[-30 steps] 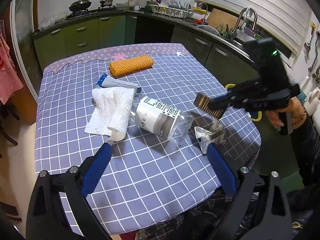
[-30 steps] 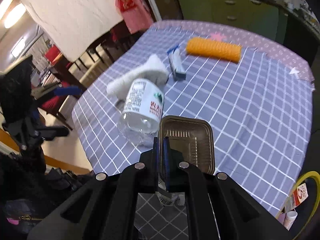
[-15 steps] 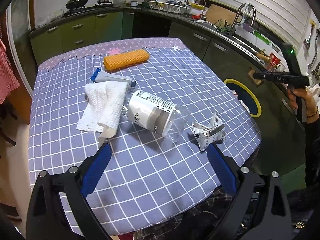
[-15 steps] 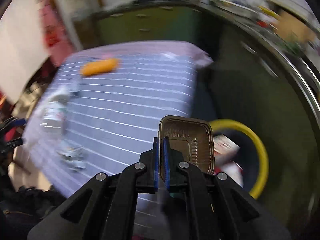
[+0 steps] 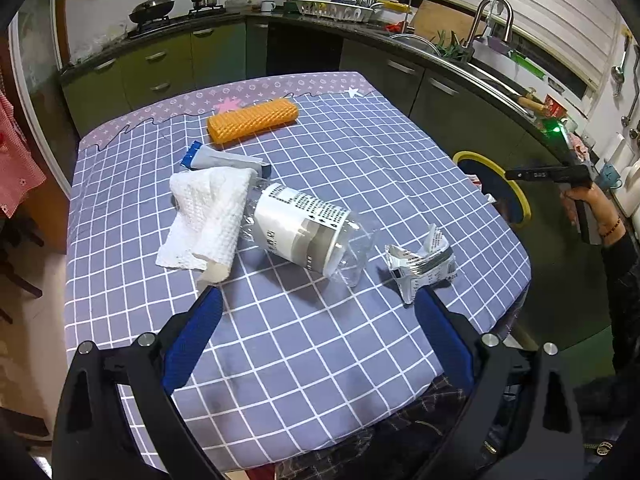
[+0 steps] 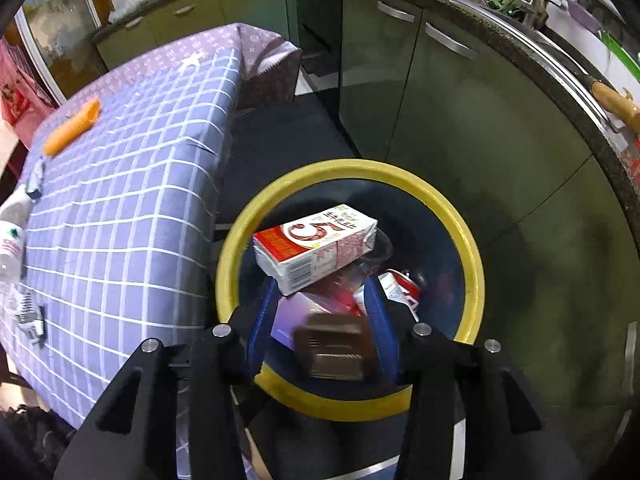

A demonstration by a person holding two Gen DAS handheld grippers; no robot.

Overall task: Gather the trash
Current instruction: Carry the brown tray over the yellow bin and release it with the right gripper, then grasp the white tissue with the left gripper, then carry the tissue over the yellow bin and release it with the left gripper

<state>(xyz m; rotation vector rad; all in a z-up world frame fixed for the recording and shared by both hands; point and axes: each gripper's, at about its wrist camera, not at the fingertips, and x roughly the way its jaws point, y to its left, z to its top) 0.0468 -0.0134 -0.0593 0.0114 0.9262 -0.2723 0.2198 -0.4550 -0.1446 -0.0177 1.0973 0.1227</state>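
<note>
Right gripper (image 6: 322,312) hung over the yellow-rimmed bin (image 6: 470,264), its jaws just having opened, the brown tray (image 6: 334,346) loose between them. Inside lay a red-and-white carton (image 6: 316,246). Beside the bin, the desk (image 5: 320,360) edge stood near. Left gripper (image 5: 316,320) was spread above a plastic bottle (image 5: 304,240), crumpled wrapper (image 5: 420,264) and paper towel (image 5: 208,216).

Home kitchen: green cabinets (image 5: 168,64), stove (image 5: 176,20), sink faucet (image 5: 490,20).

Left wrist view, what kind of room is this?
Most likely a home kitchen: a stove with pots on the back counter, a sink with a tall faucet, green cabinets, and a table with a checked cloth.
</note>
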